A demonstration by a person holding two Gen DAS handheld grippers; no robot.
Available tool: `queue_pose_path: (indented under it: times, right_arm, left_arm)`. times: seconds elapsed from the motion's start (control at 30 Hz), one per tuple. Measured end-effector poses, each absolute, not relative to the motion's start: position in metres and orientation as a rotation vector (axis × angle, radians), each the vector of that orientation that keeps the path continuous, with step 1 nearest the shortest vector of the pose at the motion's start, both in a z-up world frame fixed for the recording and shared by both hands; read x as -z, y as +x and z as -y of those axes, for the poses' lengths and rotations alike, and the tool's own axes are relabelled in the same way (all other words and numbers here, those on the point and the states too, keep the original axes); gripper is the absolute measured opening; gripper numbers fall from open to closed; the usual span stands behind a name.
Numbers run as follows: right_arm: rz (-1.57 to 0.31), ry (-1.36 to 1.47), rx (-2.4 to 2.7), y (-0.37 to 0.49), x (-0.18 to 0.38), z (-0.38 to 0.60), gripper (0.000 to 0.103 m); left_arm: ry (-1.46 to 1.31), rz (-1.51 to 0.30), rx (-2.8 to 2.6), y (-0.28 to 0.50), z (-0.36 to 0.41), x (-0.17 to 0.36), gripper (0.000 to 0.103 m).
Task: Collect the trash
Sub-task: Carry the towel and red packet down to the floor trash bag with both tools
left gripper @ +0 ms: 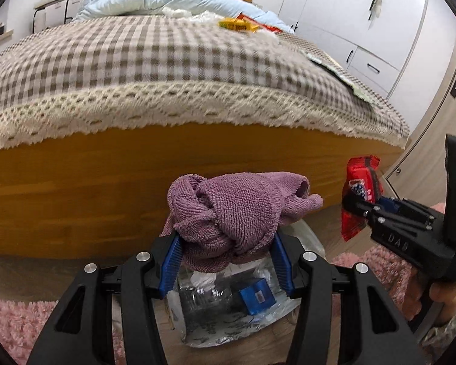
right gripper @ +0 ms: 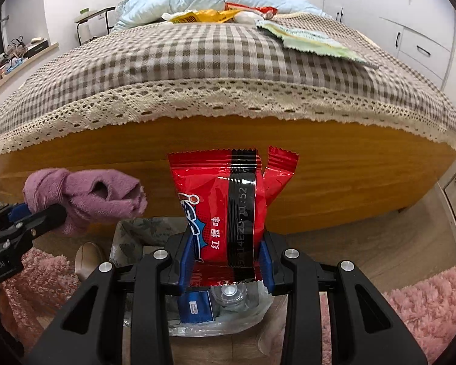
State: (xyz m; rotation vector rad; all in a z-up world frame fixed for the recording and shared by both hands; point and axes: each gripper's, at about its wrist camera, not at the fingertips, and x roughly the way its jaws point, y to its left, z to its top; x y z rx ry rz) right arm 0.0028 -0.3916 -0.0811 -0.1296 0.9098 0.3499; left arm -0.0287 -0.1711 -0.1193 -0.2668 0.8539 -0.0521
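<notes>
My left gripper point(left gripper: 225, 255) is shut on a bunched purple cloth point(left gripper: 234, 213), which it holds above a clear trash bag point(left gripper: 228, 310) on the floor in front of the bed. My right gripper point(right gripper: 226, 261) is shut on a red snack wrapper point(right gripper: 228, 206), held upright over the same trash bag point(right gripper: 222, 310). The bag holds a plastic bottle and a blue packet point(left gripper: 257, 296). In the right wrist view the purple cloth point(right gripper: 88, 197) shows at the left; in the left wrist view the red wrapper point(left gripper: 360, 194) shows at the right.
A bed with a checked cover point(left gripper: 167, 70) and wooden footboard point(right gripper: 319, 182) fills the background. Yellow and red wrappers point(right gripper: 203, 16), white paper and a pale green cloth point(right gripper: 316, 41) lie on it. Pink fluffy rugs point(right gripper: 425, 310) flank the bag. White wardrobes point(left gripper: 364, 15) stand at the right.
</notes>
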Motion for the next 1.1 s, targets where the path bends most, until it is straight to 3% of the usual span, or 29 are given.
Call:
queue_pose_path:
  times: [0.27, 0.67, 0.97, 1.1]
  right_arm:
    - [-0.933, -0.108, -0.35, 0.002, 0.083, 0.395, 0.035]
    - [-1.094, -0.067, -0.339, 0.018, 0.109, 0.406, 0.035]
    - [-1.203, -0.061, -0.326, 0.025, 0.133, 0.411, 0.035]
    - [-1.222, -0.069, -0.324, 0.027, 0.135, 0.403, 0.035]
  left_arm:
    - [-0.271, -0.913, 0.04, -0.032, 0.167, 0.135, 0.05]
    - [-0.342, -1.258, -0.007, 0.004, 0.179, 0.209, 0.05]
    - [-0.469, -1.382, 0.012, 0.008, 0.178, 0.242, 0.05]
    - [-0.489, -1.389, 0.022, 0.008, 0.177, 0.242, 0.056]
